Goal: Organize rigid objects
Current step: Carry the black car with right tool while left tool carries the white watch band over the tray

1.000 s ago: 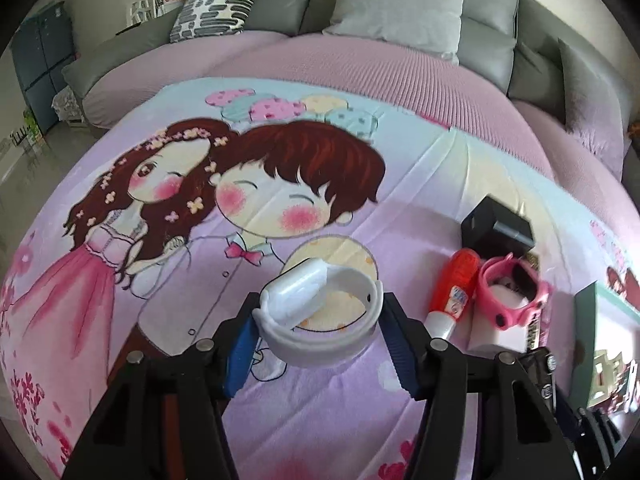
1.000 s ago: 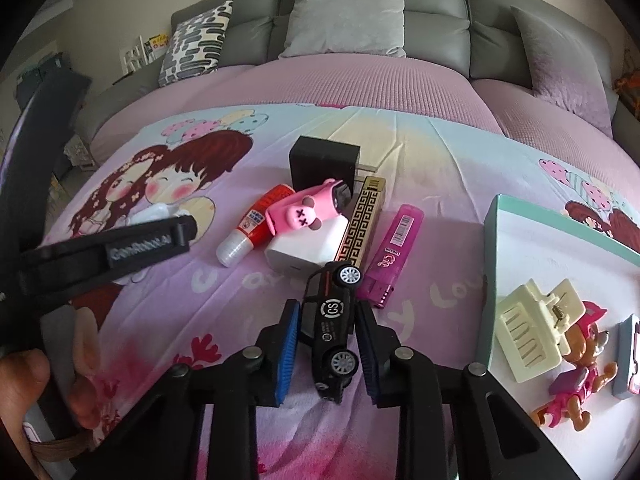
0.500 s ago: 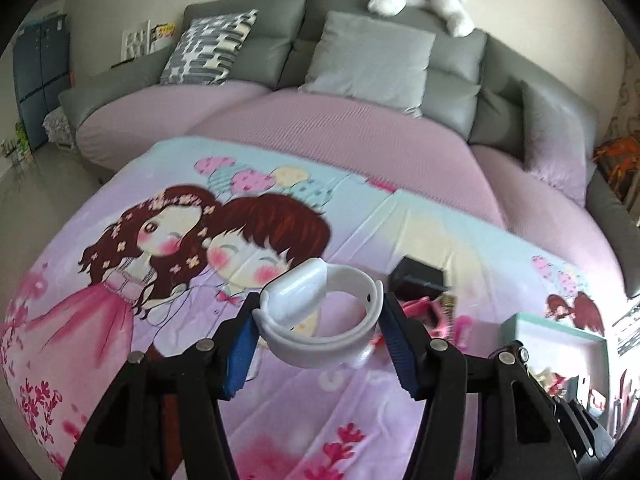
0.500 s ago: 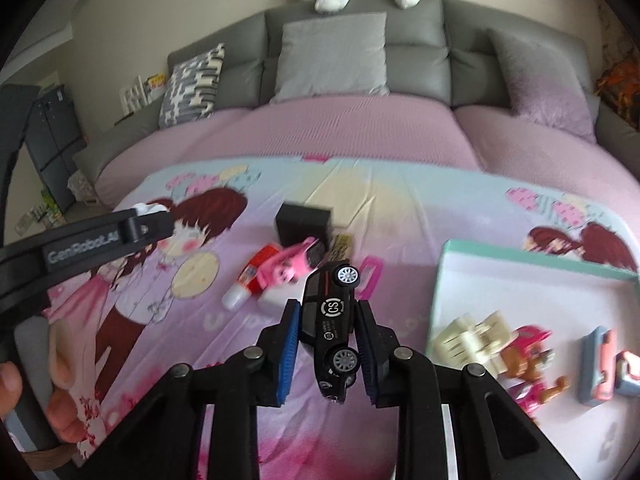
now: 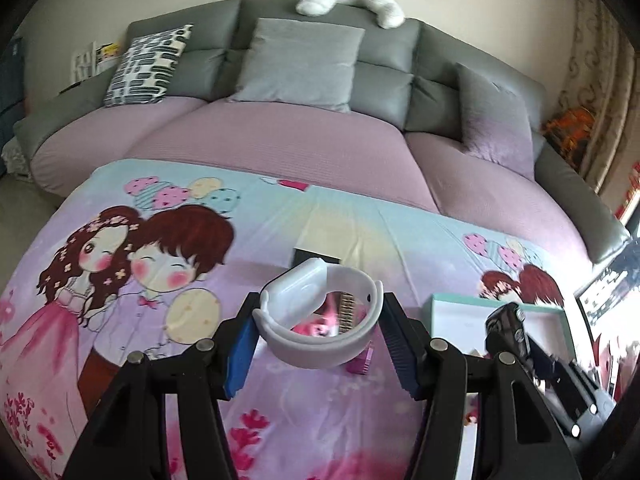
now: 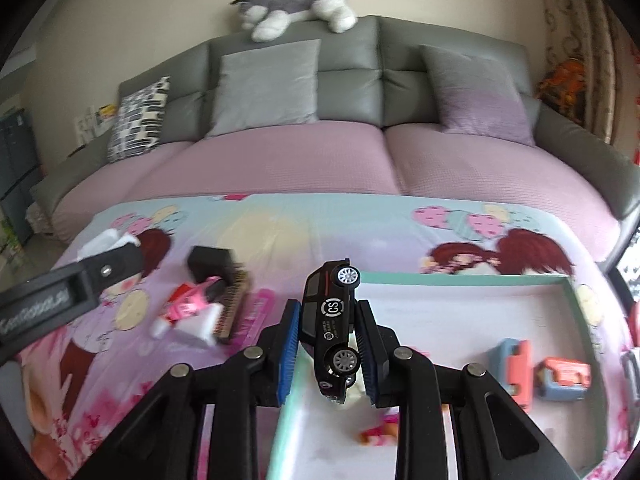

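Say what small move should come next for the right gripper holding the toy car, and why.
Probably carry the toy car a little further over the tray and lower it onto a bare patch. The right gripper is shut on the car above the tray's near edge, and other toys already lie in the tray's right part, so its white floor just ahead looks free.

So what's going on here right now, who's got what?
A person is tidying toys off the cartoon bedsheet into the teal-rimmed tray. The left gripper is shut on a white wristband, held above the sheet. The right gripper is shut on a black toy car, over the tray's near edge. More toys lie on the sheet.
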The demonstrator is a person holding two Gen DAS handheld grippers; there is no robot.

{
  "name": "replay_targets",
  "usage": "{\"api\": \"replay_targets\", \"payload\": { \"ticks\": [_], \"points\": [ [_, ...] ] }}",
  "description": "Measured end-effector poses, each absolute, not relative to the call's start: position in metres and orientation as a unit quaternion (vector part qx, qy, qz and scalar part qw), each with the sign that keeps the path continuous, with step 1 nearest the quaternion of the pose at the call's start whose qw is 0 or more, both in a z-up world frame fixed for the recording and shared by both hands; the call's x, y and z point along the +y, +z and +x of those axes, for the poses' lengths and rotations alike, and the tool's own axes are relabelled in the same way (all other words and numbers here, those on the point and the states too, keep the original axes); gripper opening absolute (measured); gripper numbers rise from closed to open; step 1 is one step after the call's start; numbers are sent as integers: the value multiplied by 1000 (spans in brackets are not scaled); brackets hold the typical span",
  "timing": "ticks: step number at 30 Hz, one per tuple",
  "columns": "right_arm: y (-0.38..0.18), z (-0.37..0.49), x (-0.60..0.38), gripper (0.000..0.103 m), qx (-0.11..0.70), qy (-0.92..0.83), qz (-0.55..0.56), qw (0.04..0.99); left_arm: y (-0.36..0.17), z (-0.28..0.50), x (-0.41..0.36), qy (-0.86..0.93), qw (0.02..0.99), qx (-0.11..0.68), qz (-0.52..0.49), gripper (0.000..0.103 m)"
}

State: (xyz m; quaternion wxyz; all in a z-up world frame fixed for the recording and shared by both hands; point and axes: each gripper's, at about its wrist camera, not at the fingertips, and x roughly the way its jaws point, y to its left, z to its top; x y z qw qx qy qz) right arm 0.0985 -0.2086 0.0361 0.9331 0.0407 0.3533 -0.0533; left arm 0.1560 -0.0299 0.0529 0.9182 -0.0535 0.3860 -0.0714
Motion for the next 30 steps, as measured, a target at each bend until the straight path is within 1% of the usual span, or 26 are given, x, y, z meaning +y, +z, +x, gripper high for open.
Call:
{"api": "replay_targets", "payload": {
  "ticks": [6,18,23,30],
  "points": [
    [35,93,-250,29,360,-117,38,925,50,152,-63,-97,912,397,-25,60],
    [33,70,-330,29,373,-210,75,901,39,133,-134,-178,888,423,40,61],
    [28,69,-339,29,383,-213,82,895,30,123,-159,-223,867,442,62,61],
    [16,77,-333,29,408,-200,71,888,16,119,-176,-235,848,466,93,61]
  ]
}}
